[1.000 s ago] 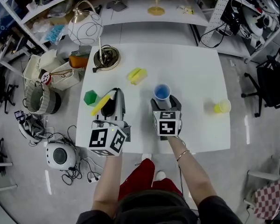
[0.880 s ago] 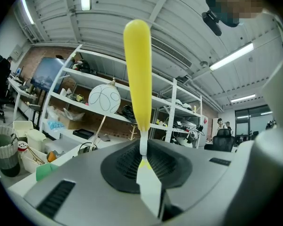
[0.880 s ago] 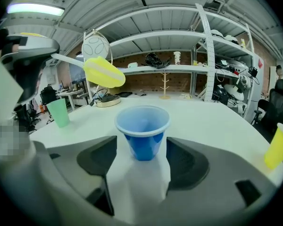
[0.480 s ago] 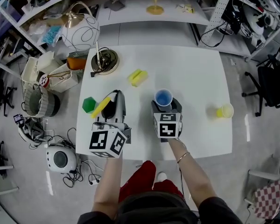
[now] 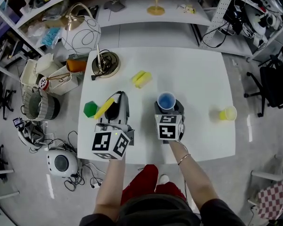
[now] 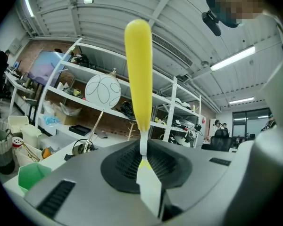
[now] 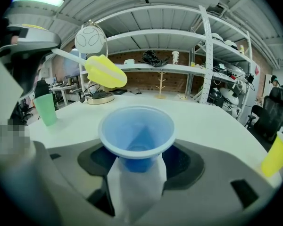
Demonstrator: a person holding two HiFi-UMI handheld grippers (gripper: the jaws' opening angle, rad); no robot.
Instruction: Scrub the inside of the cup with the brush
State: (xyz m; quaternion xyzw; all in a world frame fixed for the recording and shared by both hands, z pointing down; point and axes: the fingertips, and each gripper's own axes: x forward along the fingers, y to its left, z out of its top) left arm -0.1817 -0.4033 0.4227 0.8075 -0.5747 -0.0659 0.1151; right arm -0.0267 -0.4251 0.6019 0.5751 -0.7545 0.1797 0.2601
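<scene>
Left claw [image 6: 146, 175] clamped on the brush [image 6: 138, 74] by its thin stem; yellow end out, probably the scrubbing head. Right claw [image 7: 136, 173] grips the blue cup [image 7: 137, 132] low, mouth up, mid-counter [image 5: 198, 79] near the front edge, steadied for brush entry.

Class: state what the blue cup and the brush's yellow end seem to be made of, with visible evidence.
Blue cup: probably thin plastic; translucent wall, rolled rim. Brush's yellow end: plastic or silicone, unclear which; uniform colour, smooth rounded surface, no bristles visible.
</scene>
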